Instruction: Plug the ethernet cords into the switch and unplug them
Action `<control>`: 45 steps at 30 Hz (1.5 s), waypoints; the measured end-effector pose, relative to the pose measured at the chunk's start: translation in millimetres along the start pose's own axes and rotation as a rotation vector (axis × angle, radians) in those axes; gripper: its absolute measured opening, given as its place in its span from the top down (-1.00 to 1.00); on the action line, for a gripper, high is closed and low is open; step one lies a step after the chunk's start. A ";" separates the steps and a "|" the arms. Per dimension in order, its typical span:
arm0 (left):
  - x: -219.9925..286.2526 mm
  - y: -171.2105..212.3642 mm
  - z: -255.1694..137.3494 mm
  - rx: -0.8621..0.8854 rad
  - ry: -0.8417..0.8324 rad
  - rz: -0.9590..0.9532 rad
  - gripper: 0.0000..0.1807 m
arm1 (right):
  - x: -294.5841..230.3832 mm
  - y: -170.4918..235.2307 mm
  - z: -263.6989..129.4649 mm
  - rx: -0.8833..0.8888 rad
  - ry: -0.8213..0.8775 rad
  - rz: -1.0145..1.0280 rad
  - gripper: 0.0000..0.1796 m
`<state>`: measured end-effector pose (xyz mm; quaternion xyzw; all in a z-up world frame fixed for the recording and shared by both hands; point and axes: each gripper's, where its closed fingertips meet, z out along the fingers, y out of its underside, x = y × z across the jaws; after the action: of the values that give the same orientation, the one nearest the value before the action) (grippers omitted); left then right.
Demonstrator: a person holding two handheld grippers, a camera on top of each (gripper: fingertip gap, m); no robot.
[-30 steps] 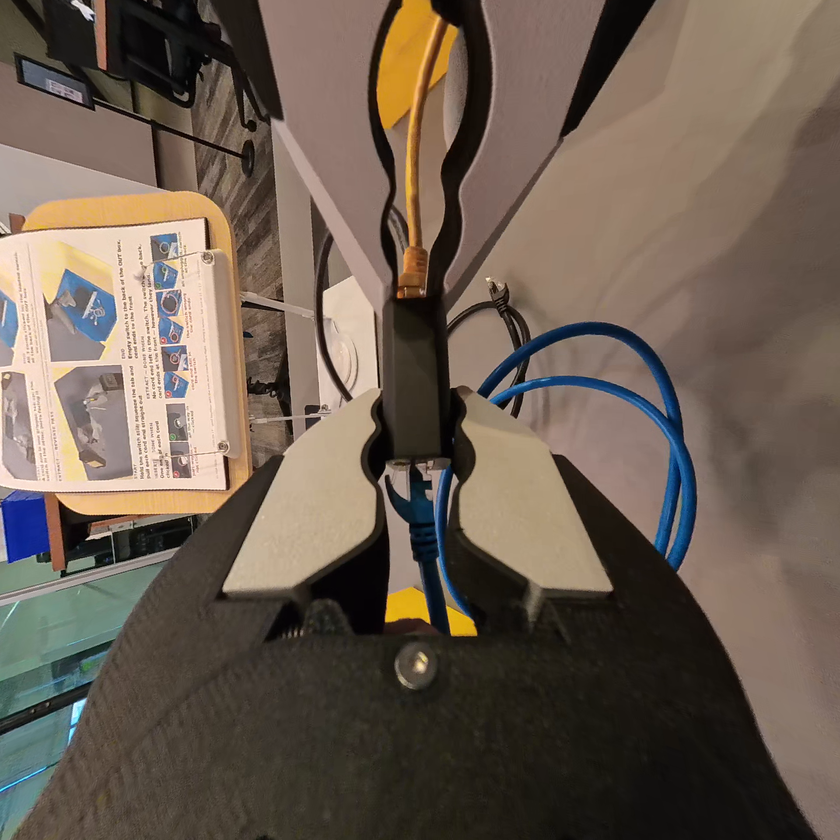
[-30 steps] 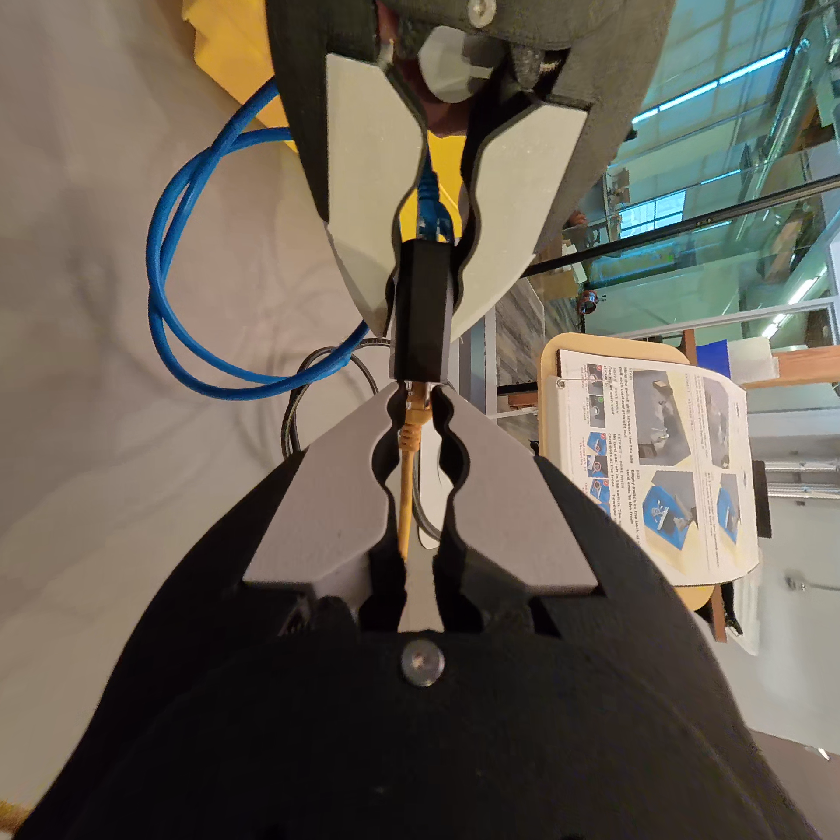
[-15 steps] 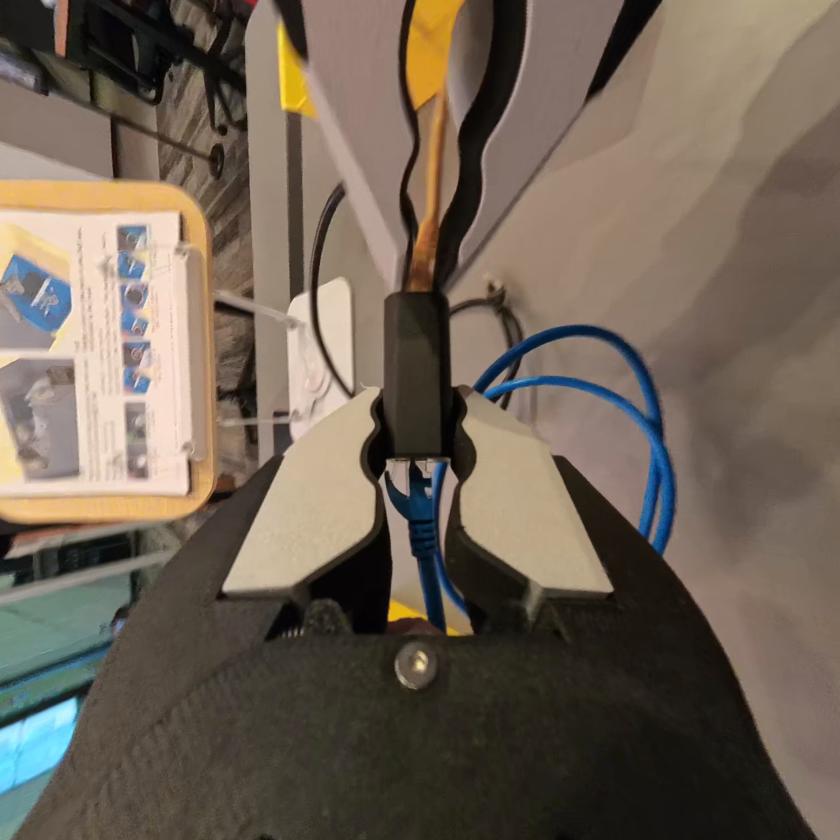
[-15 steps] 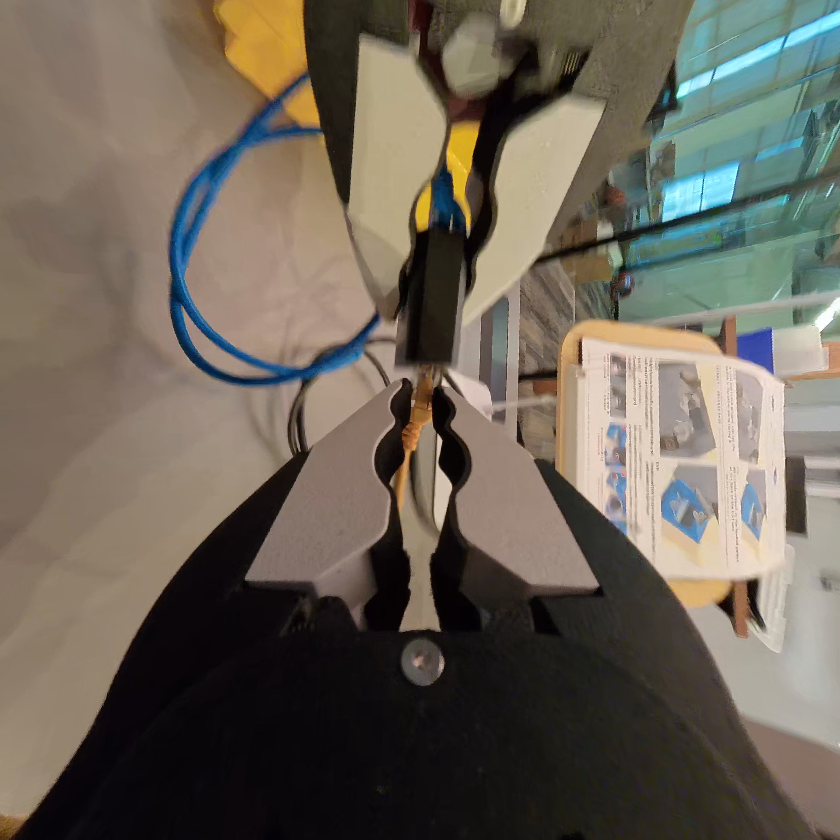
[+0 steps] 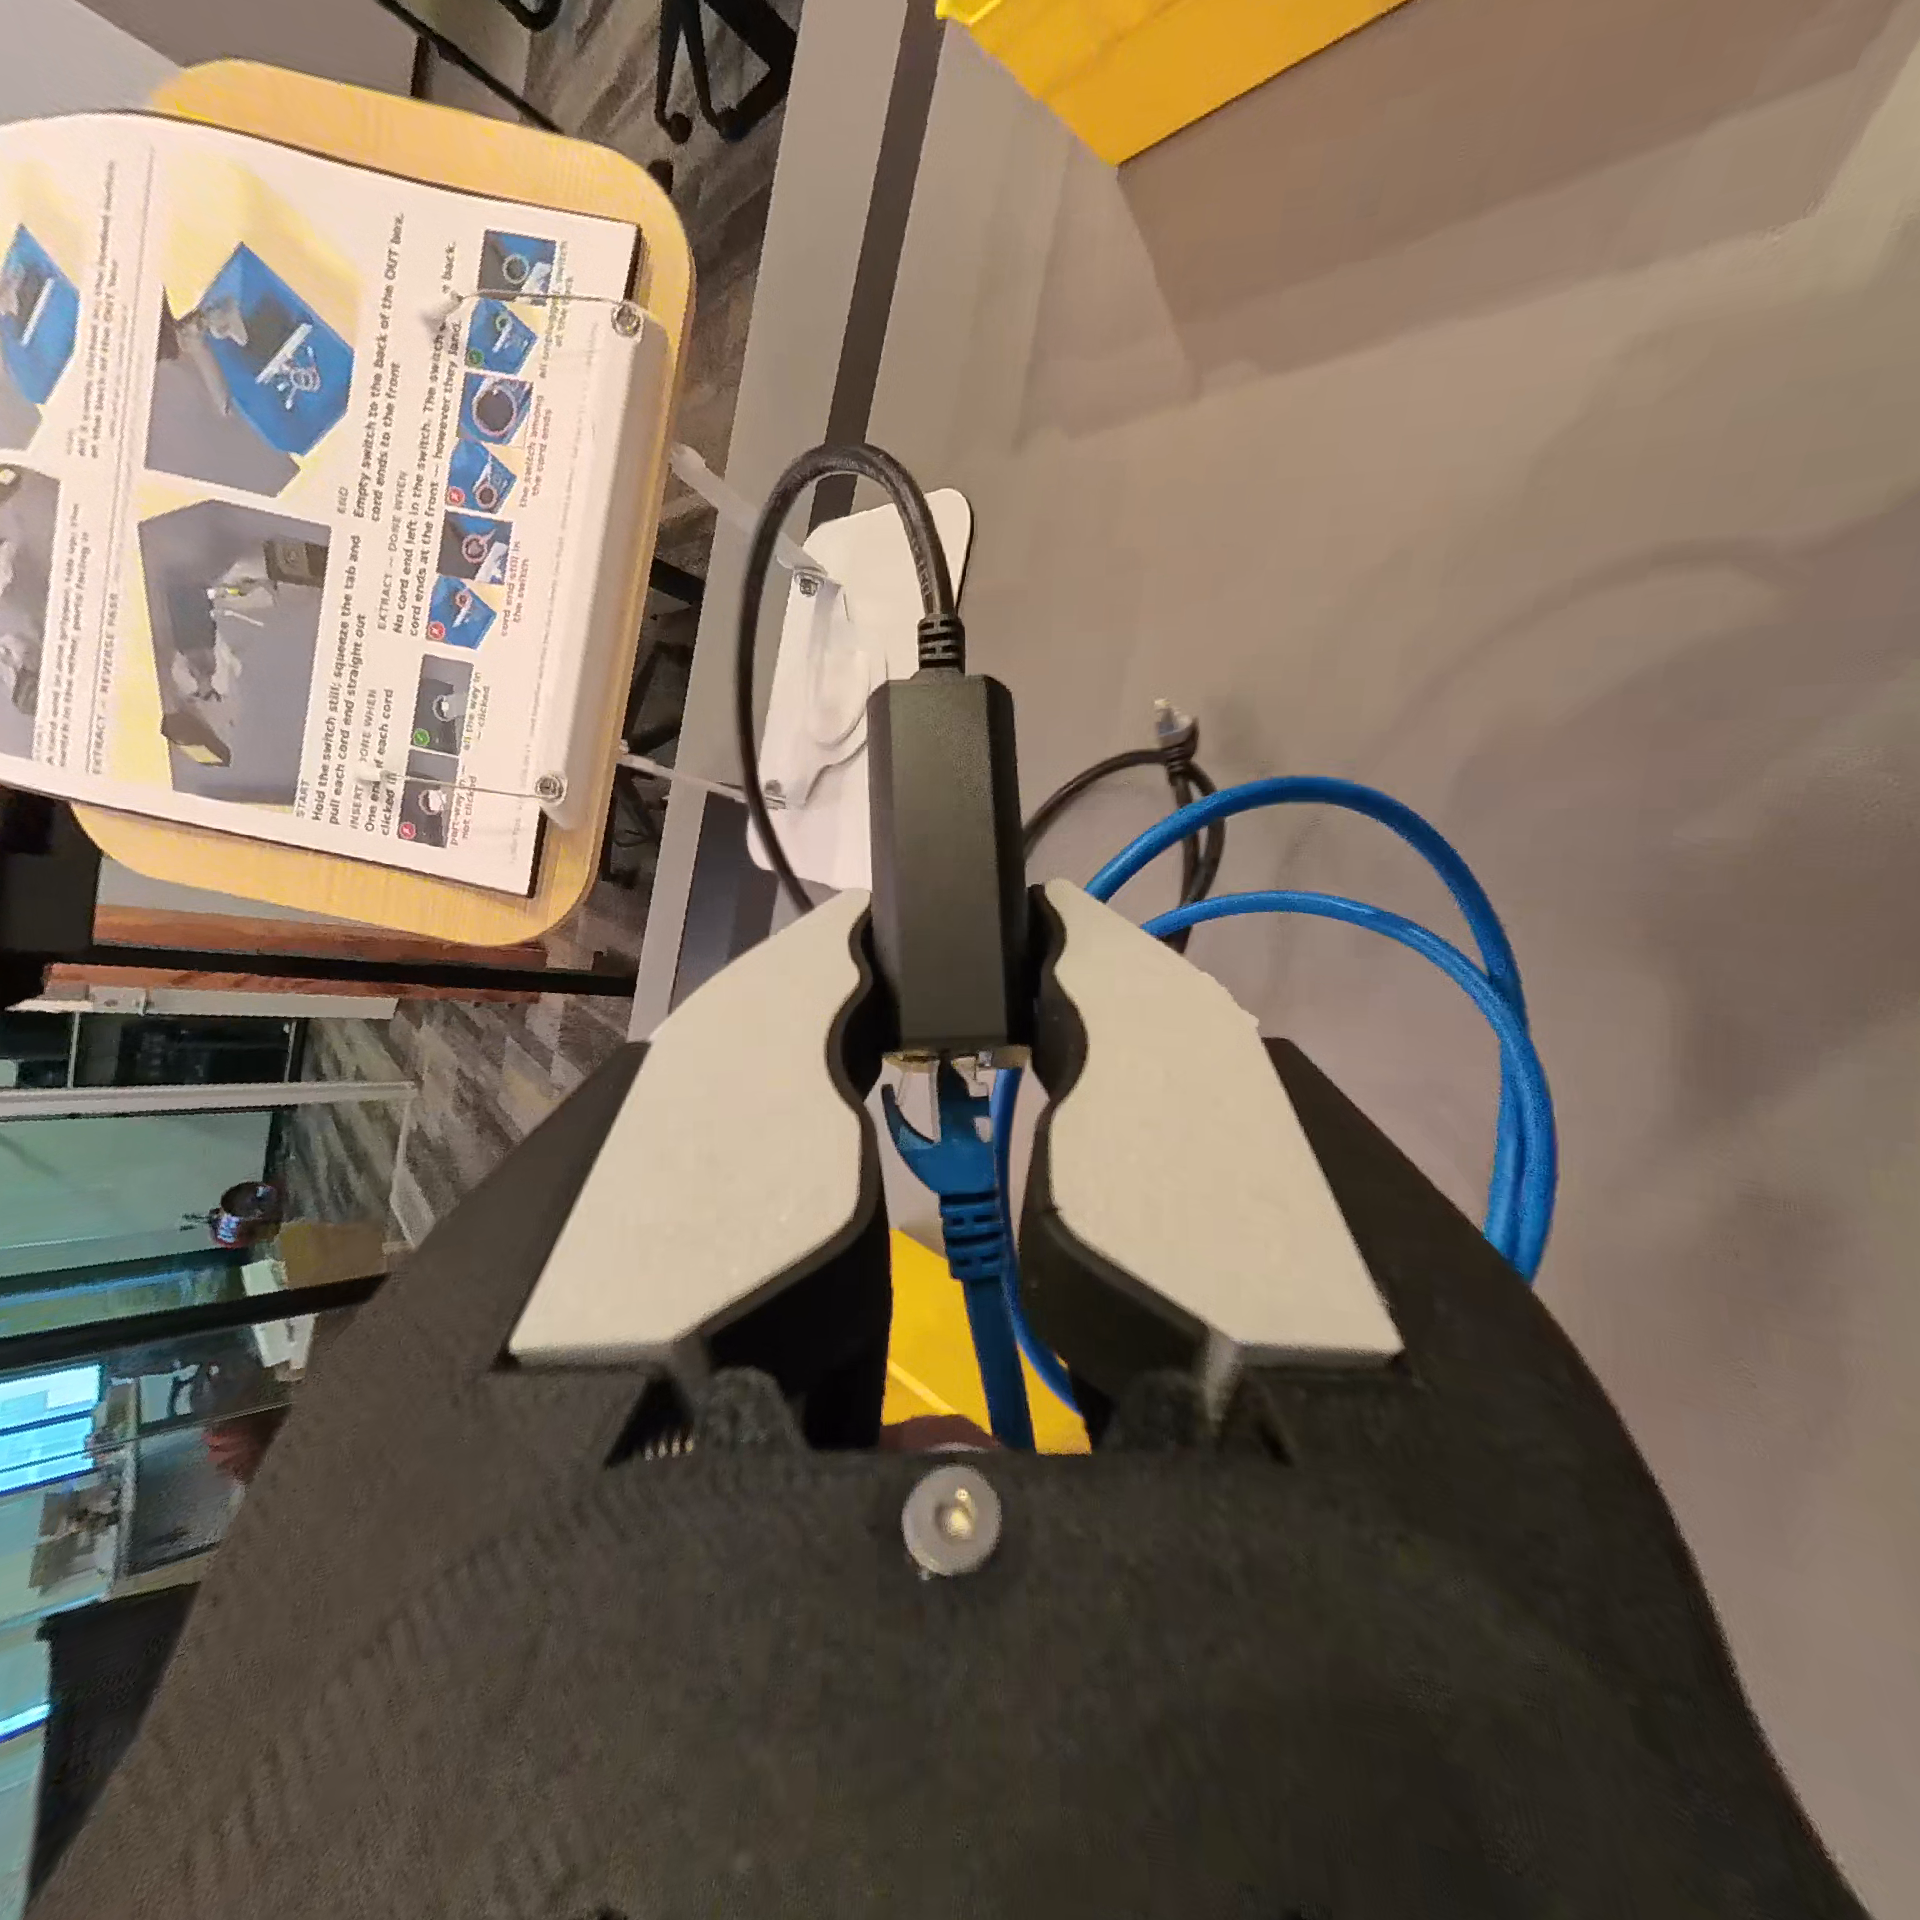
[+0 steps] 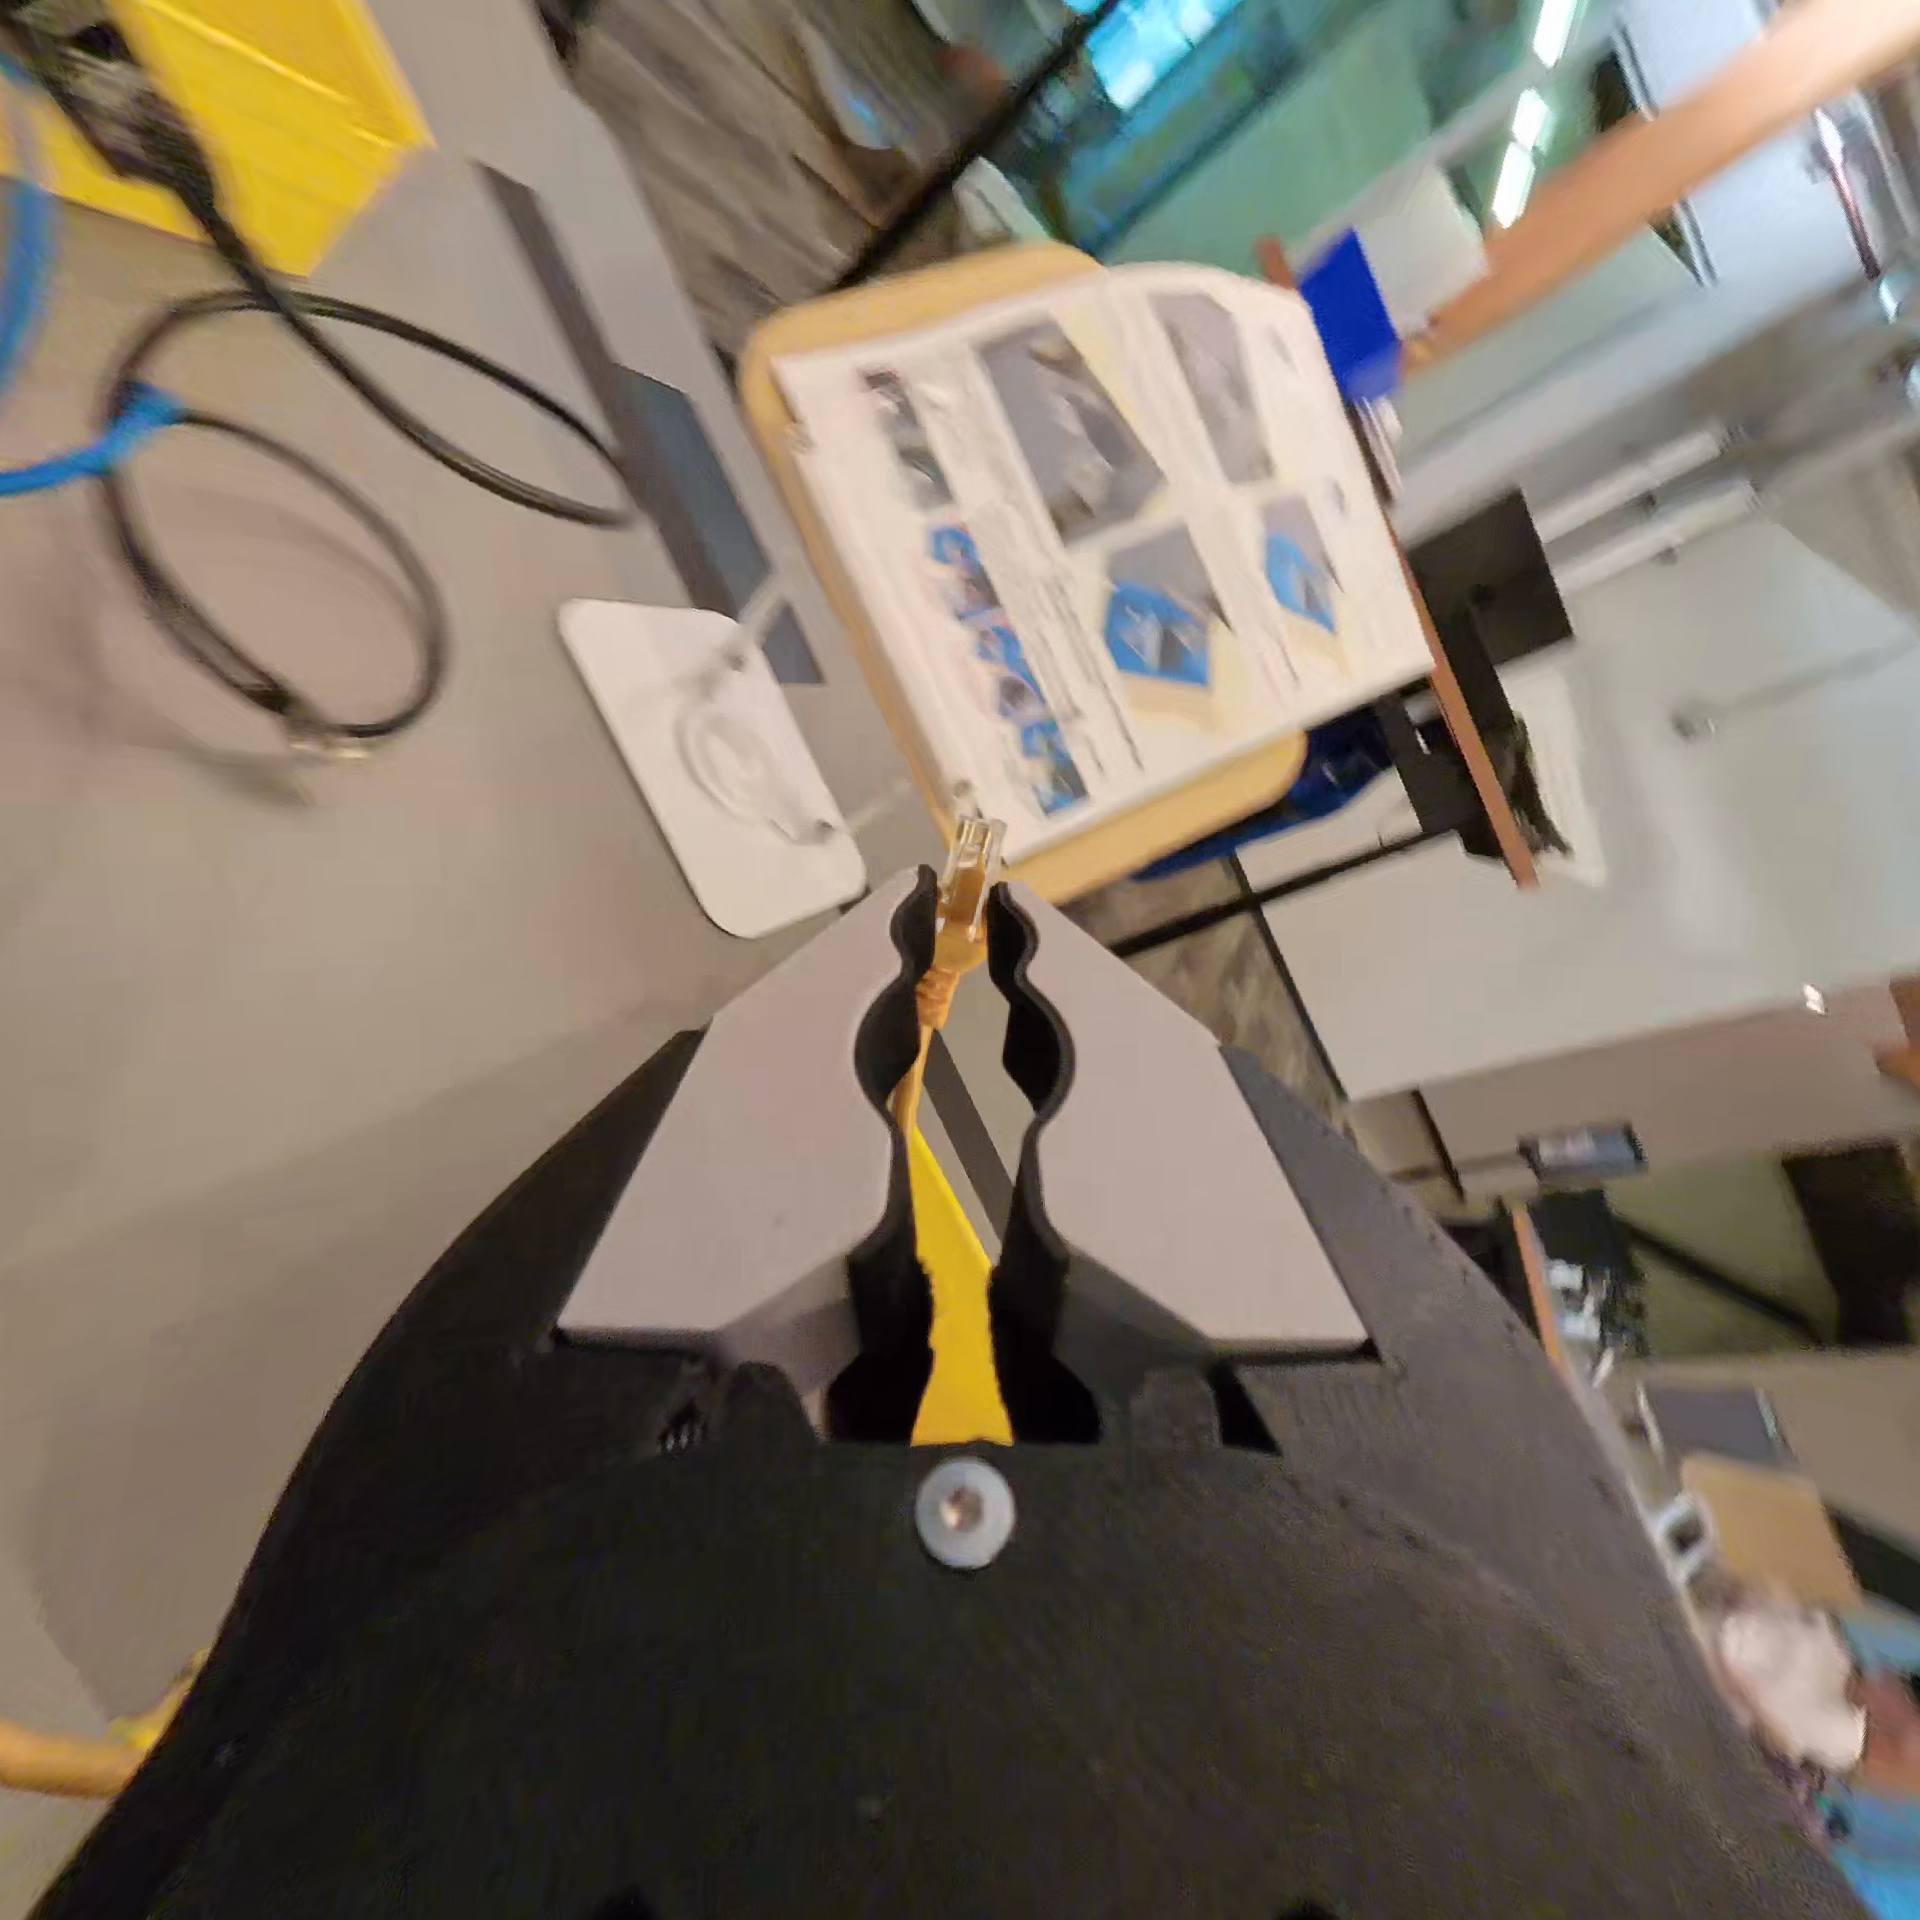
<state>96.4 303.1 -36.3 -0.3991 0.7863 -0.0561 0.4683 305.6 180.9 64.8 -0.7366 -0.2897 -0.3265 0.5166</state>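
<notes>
My left gripper [image 5: 951,940] is shut on the small black switch [image 5: 943,831], held upright. A blue ethernet cord [image 5: 1496,1039] is plugged into the switch's near end, its plug [image 5: 951,1132] between my fingers. A black cord [image 5: 831,488] runs out of the switch's far end. My right gripper [image 6: 961,899] is shut on the orange ethernet cord [image 6: 930,1029]; its clear plug [image 6: 977,844] sticks out past the fingertips, free in the air. The switch does not show in the right wrist view.
A grey table [image 5: 1558,623] lies below. A yellow bin [image 5: 1143,62] stands at its far edge. An instruction sheet on a wooden board [image 5: 312,499] and its white stand base [image 5: 842,665] are at the left. A black cord coil [image 6: 281,540] lies on the table. There is about 25 cm between the tips of the two grippers.
The orange plug has come out of the switch's far end. My right gripper has pulled away with it and swung off, out of the left wrist view. The left gripper still holds the switch.
</notes>
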 end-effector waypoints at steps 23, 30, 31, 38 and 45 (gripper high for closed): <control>8.2 0.3 11.3 -0.019 0.028 0.010 0.72 | -18.7 290.1 -45.0 -0.563 0.263 0.567 0.68; 10.6 -8.3 9.3 0.010 0.019 0.028 0.72 | -20.0 132.3 -42.6 -0.208 0.102 0.292 0.57; 11.1 -10.5 8.2 0.018 0.018 0.031 0.72 | -31.4 101.9 -36.4 -0.144 0.047 0.247 0.56; 17.8 -24.2 0.6 0.056 0.008 0.079 0.72 | -130.4 -51.3 10.0 0.137 -0.206 -0.125 0.50; 21.6 -36.9 -8.3 0.104 0.002 0.134 0.72 | -169.4 -102.0 40.7 0.226 -0.204 -0.378 0.58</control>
<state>105.9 261.1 -29.5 -0.3207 0.8076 -0.0659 0.4904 130.3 234.9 -19.3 -0.6360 -0.5076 -0.3071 0.4935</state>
